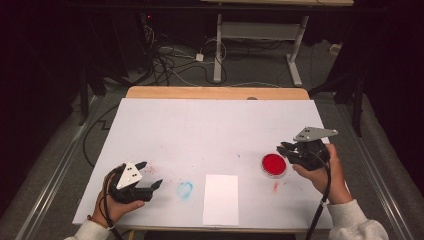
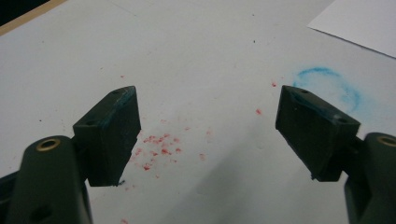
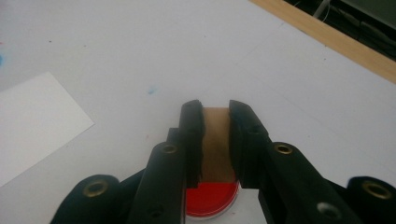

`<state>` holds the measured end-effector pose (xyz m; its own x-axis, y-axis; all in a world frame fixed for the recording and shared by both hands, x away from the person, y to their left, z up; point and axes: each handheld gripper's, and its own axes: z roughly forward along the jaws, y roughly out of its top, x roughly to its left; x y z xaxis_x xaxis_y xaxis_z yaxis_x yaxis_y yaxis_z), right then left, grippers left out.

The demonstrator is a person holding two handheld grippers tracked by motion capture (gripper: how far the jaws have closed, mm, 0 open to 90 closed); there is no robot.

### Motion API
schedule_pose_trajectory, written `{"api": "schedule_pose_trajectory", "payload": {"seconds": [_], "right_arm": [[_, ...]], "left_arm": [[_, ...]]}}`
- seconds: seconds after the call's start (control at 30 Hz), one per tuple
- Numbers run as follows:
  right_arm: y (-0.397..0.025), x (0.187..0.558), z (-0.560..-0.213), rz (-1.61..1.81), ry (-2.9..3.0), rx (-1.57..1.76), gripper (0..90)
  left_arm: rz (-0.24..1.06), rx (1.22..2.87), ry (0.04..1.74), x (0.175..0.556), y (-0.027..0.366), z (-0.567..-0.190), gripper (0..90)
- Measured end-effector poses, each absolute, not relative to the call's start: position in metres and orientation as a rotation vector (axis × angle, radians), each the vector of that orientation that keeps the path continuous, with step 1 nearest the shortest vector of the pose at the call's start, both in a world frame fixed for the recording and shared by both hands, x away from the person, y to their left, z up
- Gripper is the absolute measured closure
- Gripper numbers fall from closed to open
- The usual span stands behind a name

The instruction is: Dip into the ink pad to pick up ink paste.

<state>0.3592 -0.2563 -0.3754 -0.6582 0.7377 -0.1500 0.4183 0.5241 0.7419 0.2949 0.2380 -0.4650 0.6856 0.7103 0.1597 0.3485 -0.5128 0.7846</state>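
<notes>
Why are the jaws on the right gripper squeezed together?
Shut on something: the right gripper clamps a brown wooden block between its jaws, just above the red ink pad. What the block is, I cannot tell.

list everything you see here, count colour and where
round dish of red ink: 1, red, right part of the sheet, beside the right tool
brown block, likely a wooden stamp: 1, brown, clamped in the right tool above the dish
white paper rectangle: 1, white, near edge, centre
blue ring mark: 1, blue, left of the paper
red specks: scattered, red, under the left tool
white table cover: 1, white, over a wooden table
left tool: black, jaws wide apart, holding nothing
right tool: black, shut on the block
</notes>
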Motion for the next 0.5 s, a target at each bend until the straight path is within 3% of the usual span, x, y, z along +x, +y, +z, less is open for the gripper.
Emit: {"api": "schedule_pose_trajectory", "payload": {"seconds": [0.5], "right_arm": [[-0.249, 0.352, -0.364, 0.978, 2.308, 0.898, 76.7]], "left_arm": [[0.623, 2.156, 0.792, 0.292, 0.233, -0.464, 21.2]]}}
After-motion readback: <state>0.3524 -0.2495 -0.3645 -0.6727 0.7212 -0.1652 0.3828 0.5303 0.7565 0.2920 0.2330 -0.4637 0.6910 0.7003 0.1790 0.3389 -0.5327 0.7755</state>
